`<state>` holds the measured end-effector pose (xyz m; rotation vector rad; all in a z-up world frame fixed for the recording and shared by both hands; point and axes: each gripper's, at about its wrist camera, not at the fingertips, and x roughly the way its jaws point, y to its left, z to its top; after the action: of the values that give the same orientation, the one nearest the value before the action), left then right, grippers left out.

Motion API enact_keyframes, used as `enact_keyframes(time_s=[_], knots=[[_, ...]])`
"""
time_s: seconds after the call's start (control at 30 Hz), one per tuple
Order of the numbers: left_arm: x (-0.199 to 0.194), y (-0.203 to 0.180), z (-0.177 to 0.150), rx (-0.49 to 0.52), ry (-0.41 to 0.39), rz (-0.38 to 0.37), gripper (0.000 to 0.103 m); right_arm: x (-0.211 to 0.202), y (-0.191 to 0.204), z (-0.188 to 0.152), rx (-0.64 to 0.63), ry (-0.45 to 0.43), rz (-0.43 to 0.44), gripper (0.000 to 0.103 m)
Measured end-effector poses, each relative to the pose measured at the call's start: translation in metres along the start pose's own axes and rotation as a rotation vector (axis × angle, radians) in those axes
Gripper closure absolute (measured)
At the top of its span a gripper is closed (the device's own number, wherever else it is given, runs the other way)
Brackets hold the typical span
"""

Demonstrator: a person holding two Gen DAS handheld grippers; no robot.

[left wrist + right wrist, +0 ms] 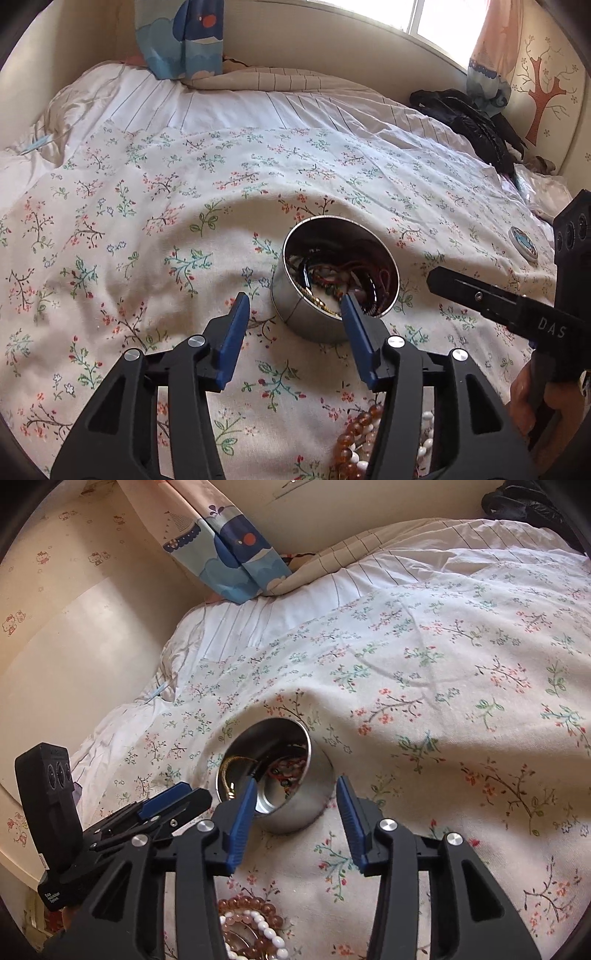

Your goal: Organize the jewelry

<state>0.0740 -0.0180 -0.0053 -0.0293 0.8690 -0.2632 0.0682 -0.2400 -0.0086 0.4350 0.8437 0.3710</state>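
Floral bed (147, 206) sags; tin (295, 310) could be tipped by left gripper (293, 308) at 6 o'clock. Both jaws are held half-open, empty; right gripper (295, 794).

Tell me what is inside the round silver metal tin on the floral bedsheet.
The round silver metal tin holds a tangle of jewelry: dark red cords, red and dark beads, a gold chain. The lower layers and the tin's bottom beneath the pile are covered, so whatever is there cannot be seen.

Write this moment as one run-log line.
left gripper: open, empty | right gripper: open, empty | tin: holds jewelry | bead bracelets: on bedspread
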Motion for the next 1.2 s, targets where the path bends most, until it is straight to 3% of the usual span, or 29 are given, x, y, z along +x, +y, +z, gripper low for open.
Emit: enact_keyframes(time_s=[0.2,0.4,0.63,0.8,0.97,1.0,1.1,1.2], knots=[[-0.001,-0.011,-0.025,0.048,0.086,-0.026,0.054,-0.022,-0.015,-0.018,0.044,0.023,-0.054,0.056],[0.009,-0.024,-0.043,0.117,0.160,0.009,0.054,-0.032,-0.018,-0.036,0.054,0.056,-0.082,0.056],[0.002,-0.019,-0.054,0.122,0.175,0.015,0.054,-0.026,0.003,-0.059,-0.034,0.161,-0.029,0.056],[-0.003,-0.019,-0.056,0.121,0.175,0.015,0.054,-0.008,0.026,-0.074,-0.154,0.250,-0.058,0.056],[-0.012,-0.019,-0.062,0.119,0.164,0.004,0.054,-0.002,0.026,-0.079,-0.169,0.272,-0.072,0.056],[-0.010,-0.021,-0.063,0.132,0.172,0.010,0.054,-0.001,0.024,-0.078,-0.162,0.271,-0.079,0.060],[-0.007,-0.025,-0.065,0.160,0.182,0.033,0.054,-0.004,0.018,-0.075,-0.168,0.240,-0.211,0.074],[-0.006,-0.024,-0.066,0.158,0.185,0.040,0.054,-0.012,0.004,-0.069,-0.134,0.200,-0.297,0.075]])
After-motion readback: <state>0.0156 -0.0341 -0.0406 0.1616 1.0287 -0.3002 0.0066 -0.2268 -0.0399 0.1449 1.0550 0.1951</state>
